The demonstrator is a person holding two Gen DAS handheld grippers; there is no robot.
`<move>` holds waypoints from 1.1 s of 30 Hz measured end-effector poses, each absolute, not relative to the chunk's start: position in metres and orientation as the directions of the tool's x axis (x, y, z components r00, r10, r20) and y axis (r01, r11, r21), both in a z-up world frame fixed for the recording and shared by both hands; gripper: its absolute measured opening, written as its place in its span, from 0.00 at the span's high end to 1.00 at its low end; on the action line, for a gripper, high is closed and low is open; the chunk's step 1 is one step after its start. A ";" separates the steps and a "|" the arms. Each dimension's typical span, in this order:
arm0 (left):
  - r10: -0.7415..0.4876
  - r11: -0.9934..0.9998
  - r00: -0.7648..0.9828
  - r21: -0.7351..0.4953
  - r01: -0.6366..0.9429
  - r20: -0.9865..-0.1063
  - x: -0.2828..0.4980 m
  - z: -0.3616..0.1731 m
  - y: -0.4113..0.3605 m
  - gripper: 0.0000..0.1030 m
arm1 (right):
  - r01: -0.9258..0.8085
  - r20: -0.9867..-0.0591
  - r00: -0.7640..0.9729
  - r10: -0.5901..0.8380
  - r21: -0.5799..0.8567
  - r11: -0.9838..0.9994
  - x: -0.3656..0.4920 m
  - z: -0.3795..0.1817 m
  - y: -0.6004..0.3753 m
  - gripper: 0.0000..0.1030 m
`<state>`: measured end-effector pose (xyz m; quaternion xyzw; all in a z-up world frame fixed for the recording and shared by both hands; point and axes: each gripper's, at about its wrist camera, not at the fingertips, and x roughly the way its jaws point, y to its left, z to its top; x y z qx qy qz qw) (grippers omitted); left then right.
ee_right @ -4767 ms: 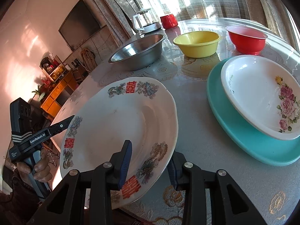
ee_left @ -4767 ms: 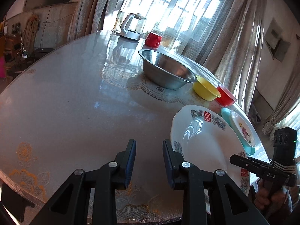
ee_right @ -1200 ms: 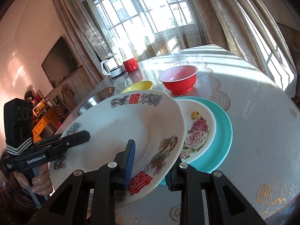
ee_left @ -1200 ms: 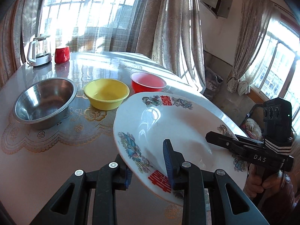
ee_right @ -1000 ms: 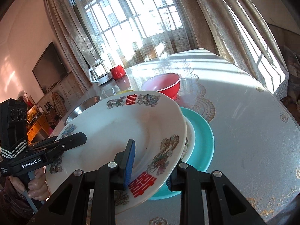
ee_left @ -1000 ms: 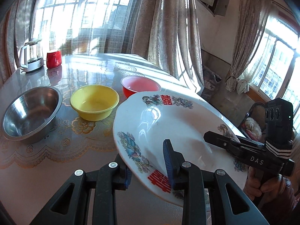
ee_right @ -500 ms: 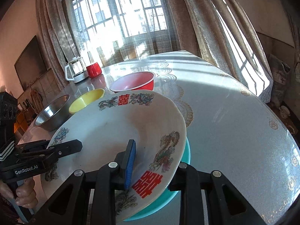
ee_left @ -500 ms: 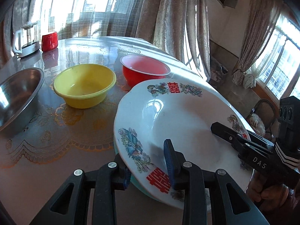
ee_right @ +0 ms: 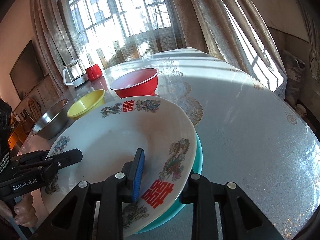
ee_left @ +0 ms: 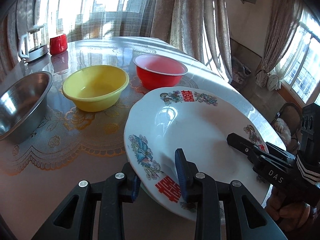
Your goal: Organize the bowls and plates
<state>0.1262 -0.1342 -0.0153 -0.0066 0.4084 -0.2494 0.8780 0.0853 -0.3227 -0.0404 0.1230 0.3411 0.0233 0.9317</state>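
Plate, large, white ceramic with red double-happiness characters and dragon-phoenix motifs (ee_left: 190, 124) (ee_right: 128, 140): one, held from two sides over a teal plate (ee_right: 198, 160) whose rim alone shows beneath it on the right. Left gripper (ee_left: 158, 174) is clamped on the near-left rim, one blue-padded finger above, one below. Right gripper (ee_right: 163, 172) grips the opposite rim the same way, one finger on top, the other under the edge. Whether the white plate touches the teal one, cannot tell.

Bowls beyond the white plate, three in a row: red plastic (ee_left: 160, 73) nearest its far edge, yellow plastic (ee_left: 96, 87) next left, stainless steel (ee_left: 22, 104) furthest left. Past these, one glass kettle (ee_left: 33, 44) and one red mug (ee_left: 58, 43), side by side. All on a round table with glossy lace-patterned cover (ee_right: 250, 120).
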 end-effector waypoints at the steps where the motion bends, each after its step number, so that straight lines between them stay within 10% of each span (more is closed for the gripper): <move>1: -0.442 0.877 0.545 -0.214 0.430 -0.713 0.126 -0.015 -0.134 0.69 | 0.042 -0.632 0.765 0.128 0.246 0.968 0.085 -0.040 -0.323 0.73; 33: -0.376 0.915 0.623 -0.170 0.365 -0.686 0.098 -0.004 -0.123 0.69 | 0.135 -0.593 0.803 0.053 0.268 0.954 0.046 -0.030 -0.319 0.74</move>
